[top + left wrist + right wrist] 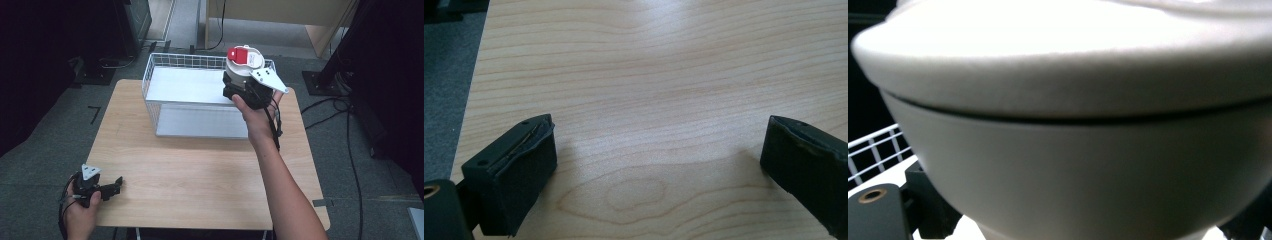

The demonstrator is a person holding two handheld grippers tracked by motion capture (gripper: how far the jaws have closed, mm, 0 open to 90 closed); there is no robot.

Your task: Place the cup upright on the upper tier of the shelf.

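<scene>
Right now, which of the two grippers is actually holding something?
The right gripper, shut on the white container over the wire basket; the left gripper is open.

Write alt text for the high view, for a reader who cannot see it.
A person's right hand-held gripper holds a white container with a red lid tab over the right end of a white wire basket on a wooden table. The left hand-held gripper rests open at the table's near left corner.

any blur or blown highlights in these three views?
High view: sharp on the wooden table, dark at the left edge. Left gripper view: soft glare on the wood grain, the black jaws slightly soft. Right gripper view: the white round lidded container sits too close, blurred, its top overexposed; the white wire basket is soft too.
</scene>
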